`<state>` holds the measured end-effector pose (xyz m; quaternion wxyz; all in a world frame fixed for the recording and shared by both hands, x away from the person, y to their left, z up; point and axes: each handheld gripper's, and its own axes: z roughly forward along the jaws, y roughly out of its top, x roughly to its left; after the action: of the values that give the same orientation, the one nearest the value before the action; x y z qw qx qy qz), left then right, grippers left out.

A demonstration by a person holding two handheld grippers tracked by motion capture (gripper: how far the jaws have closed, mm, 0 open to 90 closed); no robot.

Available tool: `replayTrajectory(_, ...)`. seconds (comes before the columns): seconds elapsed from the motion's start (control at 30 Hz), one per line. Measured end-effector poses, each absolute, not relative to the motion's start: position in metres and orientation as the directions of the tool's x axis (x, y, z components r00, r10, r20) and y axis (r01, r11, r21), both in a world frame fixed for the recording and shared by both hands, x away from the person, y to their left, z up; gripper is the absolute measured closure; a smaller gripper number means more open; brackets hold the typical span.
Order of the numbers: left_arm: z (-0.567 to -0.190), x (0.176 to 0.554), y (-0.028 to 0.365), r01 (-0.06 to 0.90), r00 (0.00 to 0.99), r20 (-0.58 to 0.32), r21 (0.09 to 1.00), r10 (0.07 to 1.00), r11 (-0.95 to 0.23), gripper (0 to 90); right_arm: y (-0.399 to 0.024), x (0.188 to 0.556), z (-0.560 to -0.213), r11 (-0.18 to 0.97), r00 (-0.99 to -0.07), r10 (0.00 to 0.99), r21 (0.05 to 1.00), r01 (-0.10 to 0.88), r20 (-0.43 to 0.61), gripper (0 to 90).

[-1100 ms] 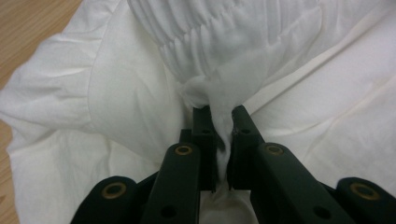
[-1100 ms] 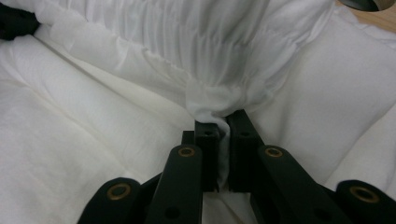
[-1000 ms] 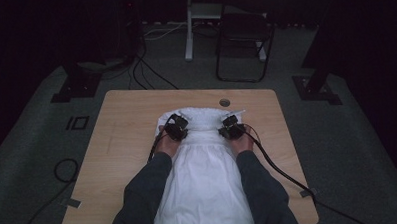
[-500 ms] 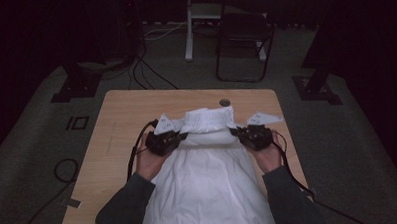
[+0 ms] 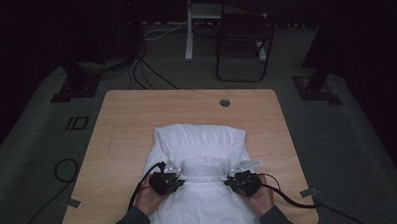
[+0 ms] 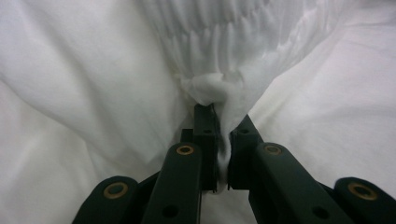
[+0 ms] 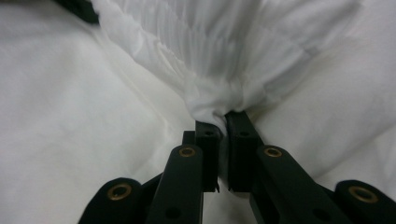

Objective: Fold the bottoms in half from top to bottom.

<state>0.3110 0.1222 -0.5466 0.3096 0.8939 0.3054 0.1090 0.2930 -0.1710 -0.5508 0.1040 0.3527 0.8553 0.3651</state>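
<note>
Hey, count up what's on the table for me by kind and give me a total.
White garment, folded back on itself across the table: 1
Black two-jaw grippers, each shut on a pinch of the gathered band: 2, left gripper and right gripper
Total: 3

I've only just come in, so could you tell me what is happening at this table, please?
A person is folding a white garment on the wooden table, with a claw in each hand. The left claw and the right claw are each shut on a pinch of its gathered edge, near the table's front edge, with that edge lying doubled over the cloth beneath.
</note>
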Motion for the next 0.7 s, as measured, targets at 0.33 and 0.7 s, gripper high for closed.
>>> replayTrajectory(0.33, -0.547, 0.34, 0.114, 0.491, 0.753, 0.033, 0.636, 0.657, -0.596, 84.7, -0.167, 0.347, -0.556, 0.491, -0.701, 0.713, 0.702, 0.516, 0.016, 85.1)
replayTrajectory(0.7, -0.541, 0.412, 0.109, 0.479, 0.7, 0.181, 0.599, 0.691, -0.642, 84.3, -0.154, 0.399, -0.554, 0.415, -0.64, 0.765, 0.706, 0.574, 0.071, 85.1)
